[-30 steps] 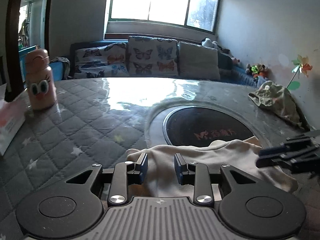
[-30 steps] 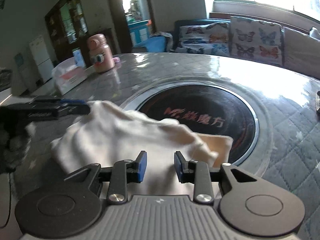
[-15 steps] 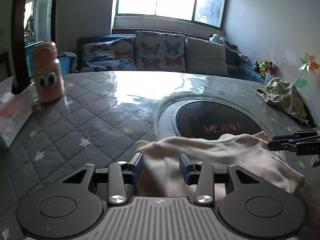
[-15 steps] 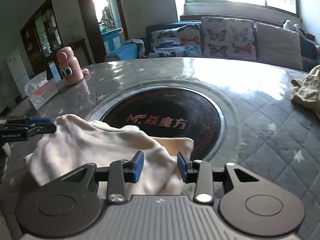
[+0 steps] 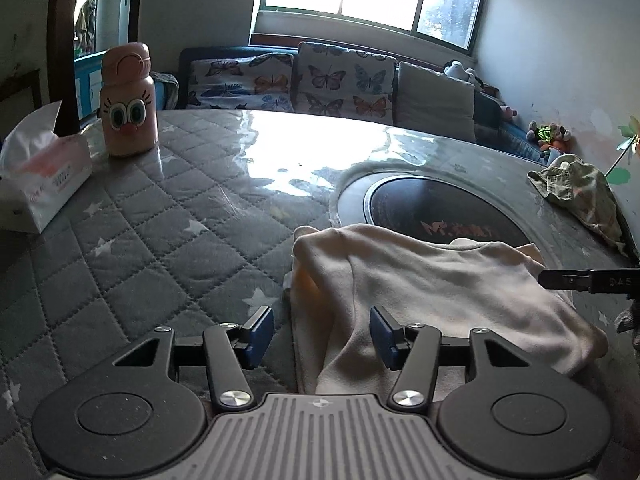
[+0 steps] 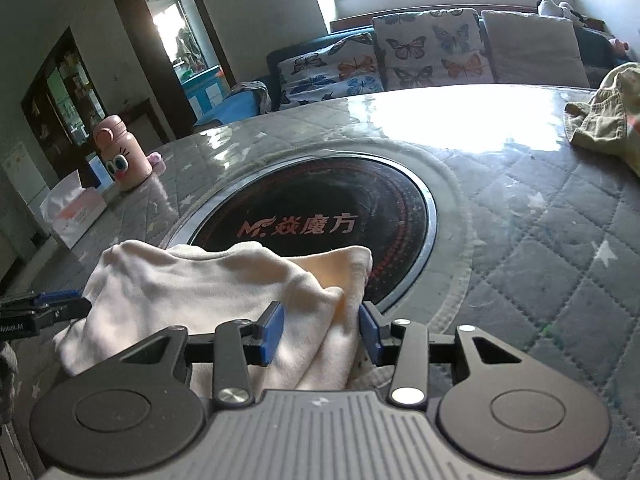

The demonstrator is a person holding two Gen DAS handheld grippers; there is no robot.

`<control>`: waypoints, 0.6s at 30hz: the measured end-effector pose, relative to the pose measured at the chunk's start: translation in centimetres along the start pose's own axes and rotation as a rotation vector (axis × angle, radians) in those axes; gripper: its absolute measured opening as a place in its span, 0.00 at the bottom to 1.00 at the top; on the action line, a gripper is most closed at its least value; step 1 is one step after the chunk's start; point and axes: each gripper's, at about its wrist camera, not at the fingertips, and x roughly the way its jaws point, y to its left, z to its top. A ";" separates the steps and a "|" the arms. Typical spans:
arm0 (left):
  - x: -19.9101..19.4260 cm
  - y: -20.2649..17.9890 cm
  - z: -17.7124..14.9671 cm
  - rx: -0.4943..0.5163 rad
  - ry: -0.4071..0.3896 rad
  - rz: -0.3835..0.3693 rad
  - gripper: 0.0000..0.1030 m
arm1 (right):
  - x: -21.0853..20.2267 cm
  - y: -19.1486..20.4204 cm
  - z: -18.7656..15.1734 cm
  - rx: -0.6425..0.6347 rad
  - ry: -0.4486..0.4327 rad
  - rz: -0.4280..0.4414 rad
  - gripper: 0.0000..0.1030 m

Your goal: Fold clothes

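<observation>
A cream garment (image 5: 432, 284) lies bunched on the quilted table, its far edge over the rim of the round black hob (image 5: 440, 216). My left gripper (image 5: 322, 330) is open, its fingers astride the garment's near left edge. My right gripper (image 6: 322, 326) is open too, with a fold of the same garment (image 6: 208, 280) between its blue pads (image 6: 272, 330). Each gripper's tip shows at the side of the other's view: the right one in the left wrist view (image 5: 588, 280), the left one in the right wrist view (image 6: 44, 308).
A pink cartoon bottle (image 5: 128, 100) and a tissue box (image 5: 40, 184) stand at the table's far left. A crumpled olive garment (image 5: 580, 192) lies at the far right edge. A sofa with butterfly cushions (image 5: 320, 84) stands behind the table.
Both grippers have opened wider over the last second. The garment has sunk onto the table and lies lower and flatter. Both grippers have drawn back a little.
</observation>
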 end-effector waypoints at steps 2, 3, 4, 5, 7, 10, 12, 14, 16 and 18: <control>0.1 0.0 -0.1 -0.010 0.008 -0.004 0.54 | 0.2 0.1 0.0 -0.001 -0.002 -0.002 0.40; 0.2 0.0 -0.1 -0.017 0.013 -0.006 0.54 | 0.2 0.2 0.0 -0.004 -0.004 -0.004 0.38; 0.3 0.2 -0.1 -0.029 0.017 -0.012 0.54 | 0.2 0.2 0.0 -0.005 -0.005 -0.005 0.34; 0.3 0.3 -0.2 -0.043 0.022 -0.020 0.54 | 0.3 0.1 0.0 -0.001 -0.003 -0.002 0.32; 0.4 0.5 -0.2 -0.069 0.030 -0.029 0.53 | 0.3 0.0 0.0 0.006 -0.001 0.000 0.27; 0.4 0.6 -0.3 -0.091 0.035 -0.049 0.45 | 0.3 -0.1 0.0 0.015 -0.004 -0.003 0.17; 0.4 0.7 -0.3 -0.103 0.038 -0.066 0.41 | 0.3 -0.2 -0.1 0.021 -0.008 -0.004 0.14; 0.5 0.8 -0.3 -0.122 0.041 -0.090 0.32 | 0.2 -0.1 -0.1 0.022 -0.015 -0.005 0.10; 0.5 0.8 -0.4 -0.139 0.039 -0.103 0.24 | -0.1 0.0 0.0 0.020 -0.023 -0.006 0.08; 0.3 0.5 -0.4 -0.132 0.028 -0.095 0.19 | -0.5 0.3 0.2 0.014 -0.036 -0.005 0.08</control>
